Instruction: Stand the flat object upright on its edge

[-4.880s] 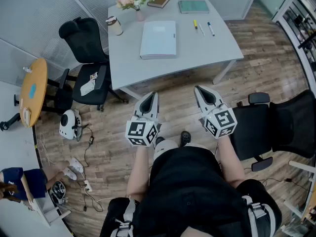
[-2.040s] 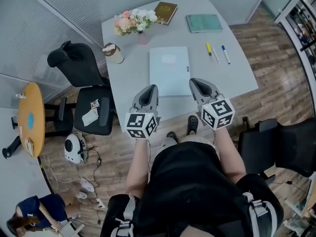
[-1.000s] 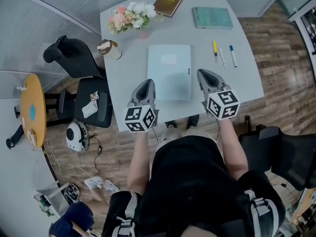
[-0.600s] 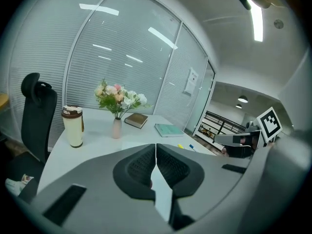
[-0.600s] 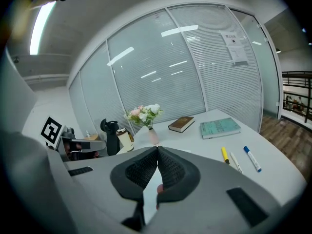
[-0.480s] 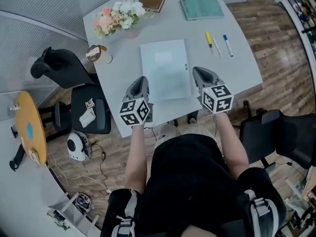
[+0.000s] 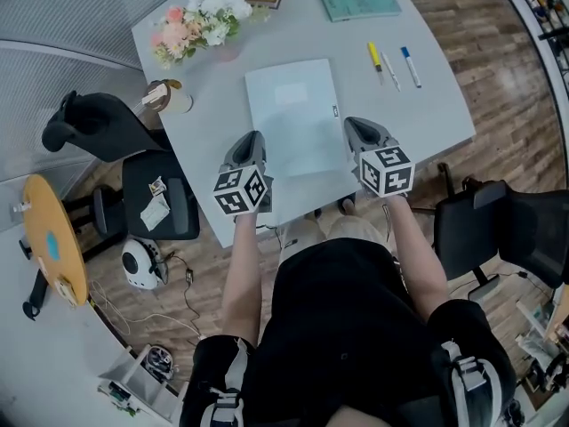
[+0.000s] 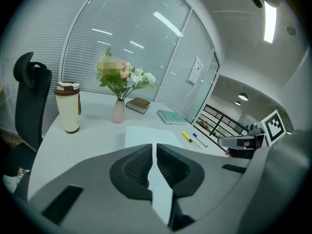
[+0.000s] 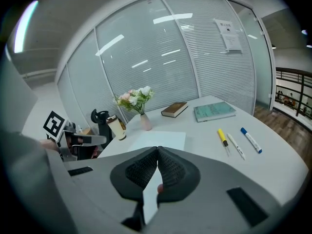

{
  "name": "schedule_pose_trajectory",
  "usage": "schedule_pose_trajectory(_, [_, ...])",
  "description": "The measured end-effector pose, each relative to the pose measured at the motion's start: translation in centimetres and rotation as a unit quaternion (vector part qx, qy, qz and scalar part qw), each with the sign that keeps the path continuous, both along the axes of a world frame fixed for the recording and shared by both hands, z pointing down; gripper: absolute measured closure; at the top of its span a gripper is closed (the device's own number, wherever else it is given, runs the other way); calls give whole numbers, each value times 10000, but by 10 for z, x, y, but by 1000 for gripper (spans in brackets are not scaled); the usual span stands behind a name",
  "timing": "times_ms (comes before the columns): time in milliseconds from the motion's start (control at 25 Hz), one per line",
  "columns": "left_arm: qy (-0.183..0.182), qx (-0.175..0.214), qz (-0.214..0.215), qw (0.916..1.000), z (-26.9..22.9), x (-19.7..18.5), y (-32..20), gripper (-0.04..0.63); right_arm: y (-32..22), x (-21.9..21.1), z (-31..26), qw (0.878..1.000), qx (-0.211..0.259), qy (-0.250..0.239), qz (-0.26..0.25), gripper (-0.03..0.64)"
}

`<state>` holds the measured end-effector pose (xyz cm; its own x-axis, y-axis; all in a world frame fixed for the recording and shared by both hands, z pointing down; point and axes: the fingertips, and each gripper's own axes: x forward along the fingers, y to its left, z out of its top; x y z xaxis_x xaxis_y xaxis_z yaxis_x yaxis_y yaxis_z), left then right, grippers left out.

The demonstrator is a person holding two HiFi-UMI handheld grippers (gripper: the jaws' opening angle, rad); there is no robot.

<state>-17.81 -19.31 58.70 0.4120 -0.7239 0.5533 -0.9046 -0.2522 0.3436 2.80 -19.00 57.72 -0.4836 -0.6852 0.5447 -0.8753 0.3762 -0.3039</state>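
I hold both pairs of jaws shut on nothing. My left gripper (image 7: 252, 140) shows its ribbed pads pressed together in its own view, with only tabletop beyond them, and my right gripper (image 7: 357, 129) looks the same. The pale blue folder (image 7: 293, 118) lies flat and closed on the grey table (image 7: 436, 105), directly between my two grippers. The left one is just beside its left long edge and the right one just beside its right long edge, both toward the end nearest me. I judge that I flank it this way so each side can take an edge and tip it up. The lift is not yet begun, and my jaws would have to part first. The vase of flowers (image 7: 200, 27), the tumbler (image 7: 165, 97) and the markers (image 7: 391, 60) stand well apart from the folder, leaving room to raise it.
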Motion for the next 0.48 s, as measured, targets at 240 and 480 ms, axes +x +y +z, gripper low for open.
schedule_pose_trajectory(240, [-11,-186,-32,9998,23,-6,-11,571,-10,-4,21,9998,-194,49,-23,585])
schedule_pose_trajectory(480, [-141,-309,-39,9994,46,-17,-21,571,-20,-8,45,9991,-397,105,41,548])
